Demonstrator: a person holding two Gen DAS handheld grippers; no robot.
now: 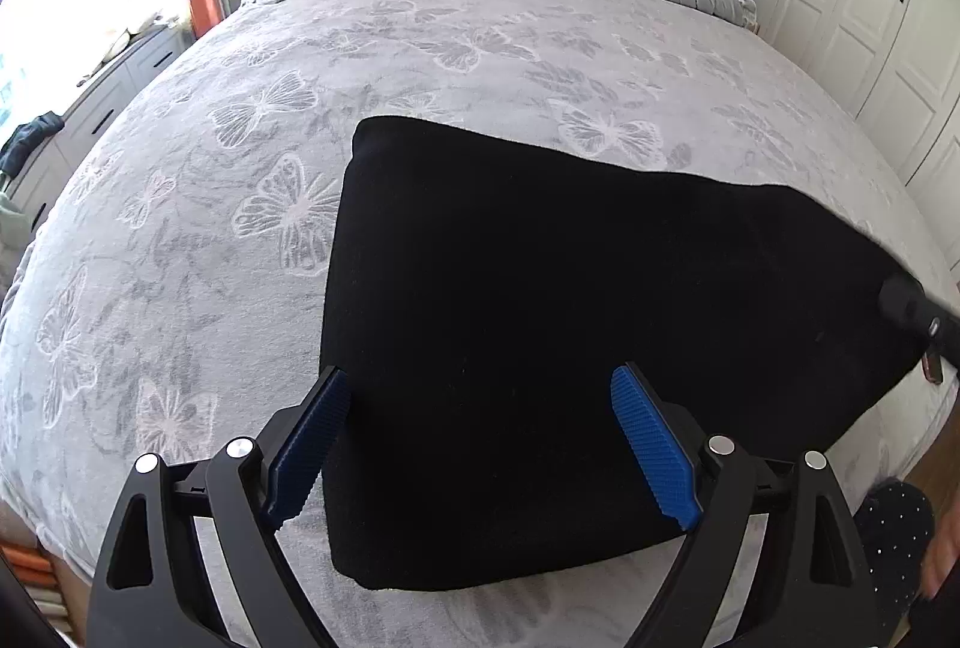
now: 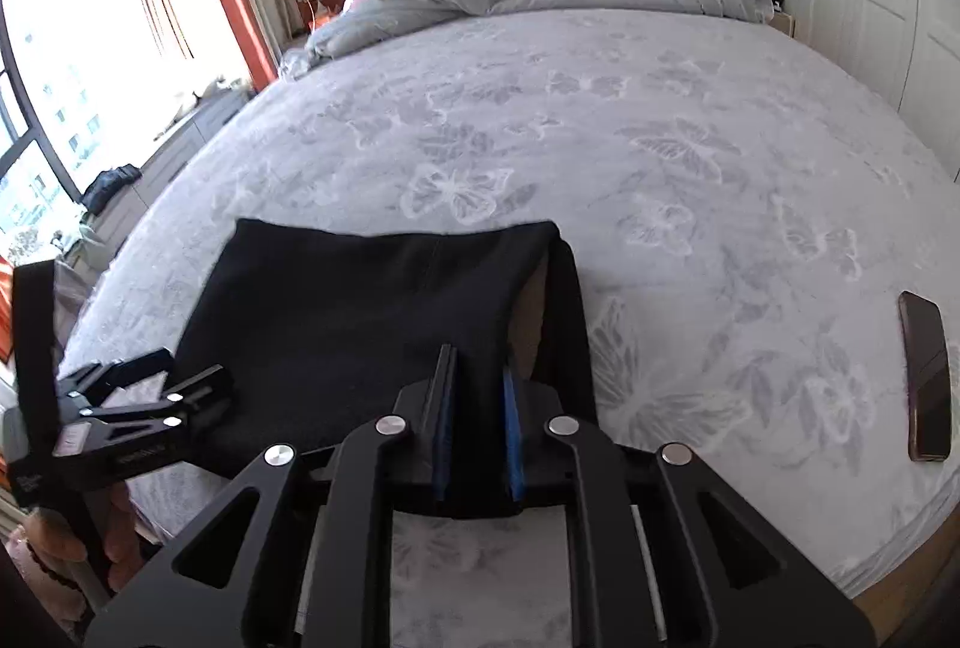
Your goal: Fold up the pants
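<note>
Where the one bed (image 2: 690, 120) nears its front edge, a single pair of black pants (image 2: 336, 312) lies folded flat. Two tongs work there: the left tongs (image 1: 480, 444) gape wide above the cloth, the right tongs (image 2: 477, 426) pinch its near right edge. One phone (image 2: 927, 378) lies by the bed's right edge.
</note>
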